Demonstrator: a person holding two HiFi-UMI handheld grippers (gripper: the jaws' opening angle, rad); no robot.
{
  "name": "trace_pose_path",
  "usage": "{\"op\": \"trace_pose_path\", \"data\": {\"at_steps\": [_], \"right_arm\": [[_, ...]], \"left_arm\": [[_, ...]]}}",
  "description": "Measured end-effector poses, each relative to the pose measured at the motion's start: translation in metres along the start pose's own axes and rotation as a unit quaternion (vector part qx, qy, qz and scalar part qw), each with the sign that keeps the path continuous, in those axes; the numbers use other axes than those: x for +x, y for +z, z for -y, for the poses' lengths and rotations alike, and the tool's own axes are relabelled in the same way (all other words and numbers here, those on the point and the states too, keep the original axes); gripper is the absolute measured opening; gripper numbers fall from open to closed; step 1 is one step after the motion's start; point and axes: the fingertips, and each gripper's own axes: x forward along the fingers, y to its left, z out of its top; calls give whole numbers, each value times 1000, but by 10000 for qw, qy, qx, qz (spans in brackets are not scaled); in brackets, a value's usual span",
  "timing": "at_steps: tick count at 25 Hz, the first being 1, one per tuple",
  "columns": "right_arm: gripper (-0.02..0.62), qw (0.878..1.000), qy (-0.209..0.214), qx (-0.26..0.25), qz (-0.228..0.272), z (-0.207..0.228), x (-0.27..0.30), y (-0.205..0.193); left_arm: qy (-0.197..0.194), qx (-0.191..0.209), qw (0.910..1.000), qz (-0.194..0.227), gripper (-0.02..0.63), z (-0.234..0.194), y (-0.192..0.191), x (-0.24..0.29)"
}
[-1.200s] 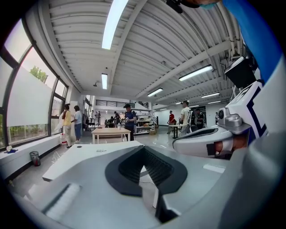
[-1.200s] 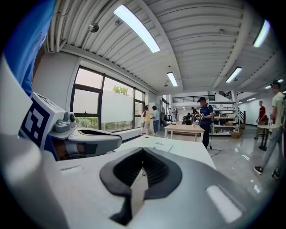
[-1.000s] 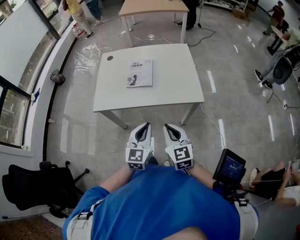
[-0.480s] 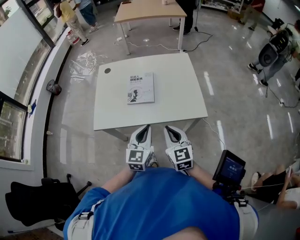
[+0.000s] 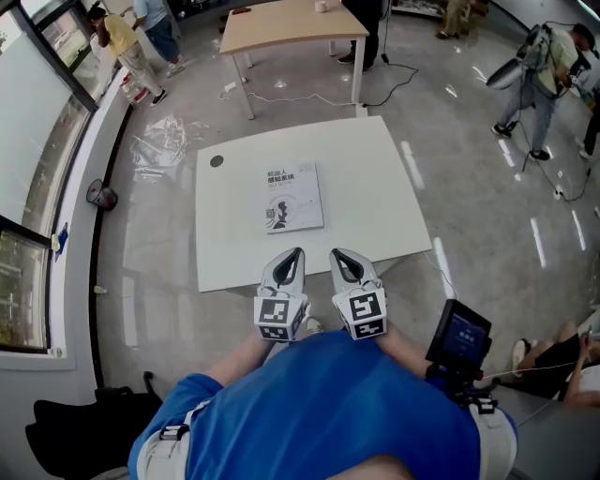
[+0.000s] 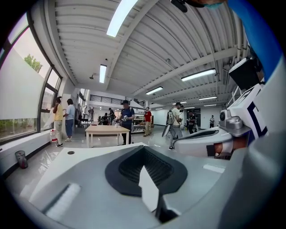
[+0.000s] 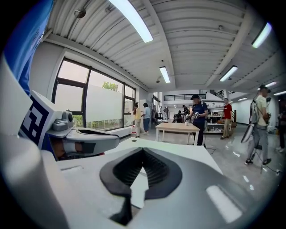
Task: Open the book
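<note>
The book lies closed near the middle of the white table. The left gripper and right gripper hang side by side at its near edge, jaws together, holding nothing.

So the book lies flat on the table, a bit left of the middle. A small round disc sits off by the table's far-left corner. At the near edge, the left gripper is just beside the right gripper, both apart from the book. A 2nd table stands behind.
</note>
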Motion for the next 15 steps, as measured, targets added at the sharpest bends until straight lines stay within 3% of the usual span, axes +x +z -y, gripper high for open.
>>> {"op": "trace_pose_path", "data": {"at_steps": [11,15], "right_arm": [[3,9994,-254,-17,-227,15,22,-6],[3,9988,-161,68,-456,39,49,-14]], "left_arm": [[128,206,9991,-349,6,-23,-20,18],[210,266,9976,-602,6,-33,-33,53]]}}
